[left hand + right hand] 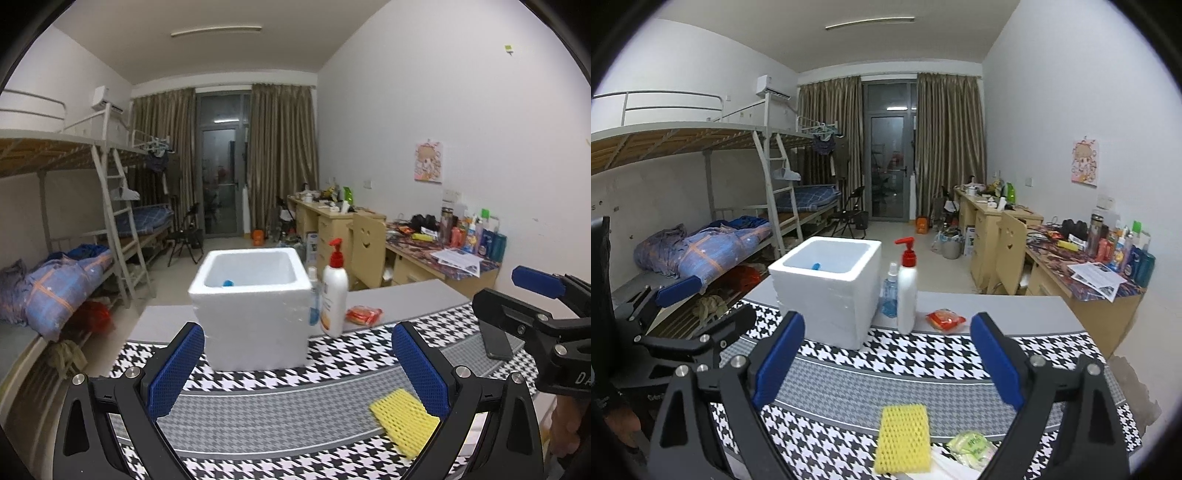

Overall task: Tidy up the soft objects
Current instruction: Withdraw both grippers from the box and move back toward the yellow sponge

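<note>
- Nearest to the camera lies the yellow foam net (904,439), flat on the houndstooth cloth (886,354) of the desk (1015,306), at the near edge; it looks soft and light, so I judge it is the next thing to put away.
- Left hand-held gripper (295,365) hovers above the cloth with fingers spread wide and nothing between them; the yellow net is near its right finger, low and to the right, not touched.
- White foam box (255,314) stands far on the cloth, open on top, probably as the container for the soft things; a small blue object (228,283) already lies inside.
- Right of the box, just beside it, stand a blue spray bottle (890,295) and a white pump bottle (907,291), both upright; they seem hard and not part of the sorting.
- Red packet (945,319) lies flat further right.
- Right hand-held gripper (888,365) is also spread and empty; the yellow net lies between its fingers but nearer to the camera, and a pale green packet (971,445) lies just right of the net.
</note>
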The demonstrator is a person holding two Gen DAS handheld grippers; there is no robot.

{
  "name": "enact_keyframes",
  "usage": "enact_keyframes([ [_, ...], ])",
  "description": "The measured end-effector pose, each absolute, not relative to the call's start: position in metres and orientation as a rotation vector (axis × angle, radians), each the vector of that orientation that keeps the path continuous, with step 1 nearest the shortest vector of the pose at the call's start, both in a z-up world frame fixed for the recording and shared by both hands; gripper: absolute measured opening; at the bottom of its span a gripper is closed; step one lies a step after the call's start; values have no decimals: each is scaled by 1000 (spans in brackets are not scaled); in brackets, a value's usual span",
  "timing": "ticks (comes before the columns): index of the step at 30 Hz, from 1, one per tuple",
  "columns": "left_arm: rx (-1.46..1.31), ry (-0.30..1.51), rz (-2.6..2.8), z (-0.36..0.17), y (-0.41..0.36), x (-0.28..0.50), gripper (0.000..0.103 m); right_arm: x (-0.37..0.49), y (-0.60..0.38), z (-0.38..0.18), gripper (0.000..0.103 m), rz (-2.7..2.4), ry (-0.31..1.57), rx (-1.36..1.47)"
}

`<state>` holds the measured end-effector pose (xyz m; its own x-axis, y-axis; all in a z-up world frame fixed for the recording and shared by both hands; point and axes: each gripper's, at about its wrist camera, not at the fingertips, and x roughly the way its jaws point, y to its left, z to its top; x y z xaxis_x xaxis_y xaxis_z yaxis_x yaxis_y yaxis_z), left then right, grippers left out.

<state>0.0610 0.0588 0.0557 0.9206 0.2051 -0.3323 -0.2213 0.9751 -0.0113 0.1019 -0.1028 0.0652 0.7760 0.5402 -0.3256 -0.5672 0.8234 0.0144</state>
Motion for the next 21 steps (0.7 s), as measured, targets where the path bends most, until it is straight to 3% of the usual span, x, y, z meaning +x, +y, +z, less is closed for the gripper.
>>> enact_keyframes([
  [21, -77, 339, 149, 25, 31, 72, 102, 108, -148, 29, 94, 480, 355, -25],
])
